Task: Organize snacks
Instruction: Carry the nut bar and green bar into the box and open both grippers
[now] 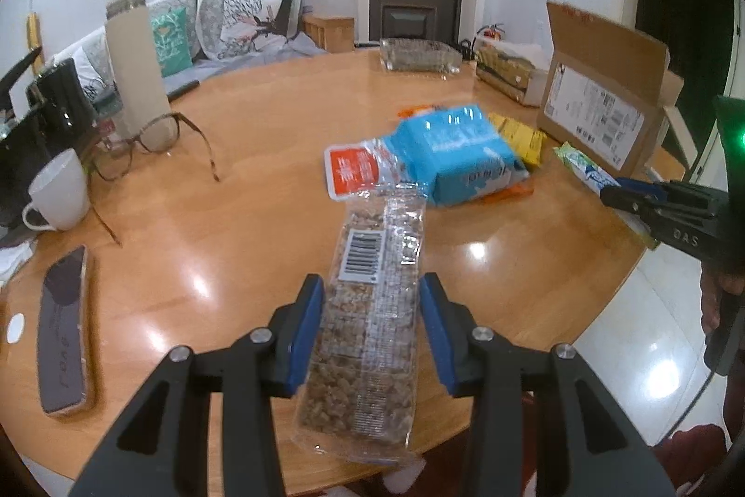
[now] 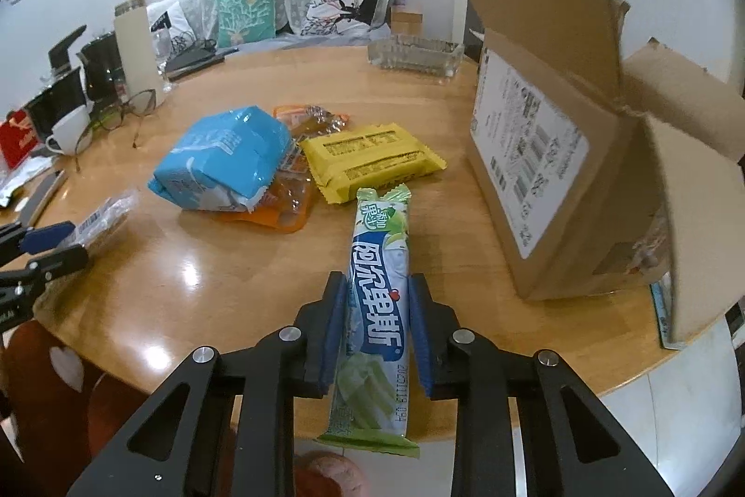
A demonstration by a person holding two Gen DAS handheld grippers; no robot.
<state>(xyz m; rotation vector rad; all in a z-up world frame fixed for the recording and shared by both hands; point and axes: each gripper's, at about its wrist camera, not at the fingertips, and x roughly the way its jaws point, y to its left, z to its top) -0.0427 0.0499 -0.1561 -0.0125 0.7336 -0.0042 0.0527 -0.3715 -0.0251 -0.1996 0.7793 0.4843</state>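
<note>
My left gripper (image 1: 370, 292) squeezes a clear snack pack (image 1: 368, 320) full of brown crunchy bits. The blue pads (image 1: 305, 334) press on both long sides. A white sticker with a black barcode sits on the pack, and its far end has an orange-red label whose writing is too blurry to read. The pack points toward 12 o'clock, above the round wooden table (image 1: 233, 189).

My right gripper (image 2: 376, 301) squeezes a long green and blue candy stick (image 2: 379, 310). It has big white Chinese letters on a blue band and small numbers near the bottom that I cannot read well. It points to 12 o'clock too.

In the right view, the other snacks lie in a pile at about 11 o'clock. A blue bag (image 2: 223, 161) lies on top of an orange packet (image 2: 279, 213). A yellow packet (image 2: 368, 161) lies just beside them and touches the tip of my candy stick, or nearly; I cannot tell which.

At 2 o'clock stands an open cardboard box (image 2: 582, 189) with a white shipping label (image 2: 526, 161) covered in barcodes and tiny print.

In the left view, at 10 o'clock I see glasses (image 1: 153, 143), a white mug (image 1: 60, 189) and a tall cream bottle (image 1: 135, 64). A dark flat case (image 1: 63, 334) lies at 8 o'clock. Letters that look like "OAS" show on my right gripper (image 1: 626, 196) at 3 o'clock.
</note>
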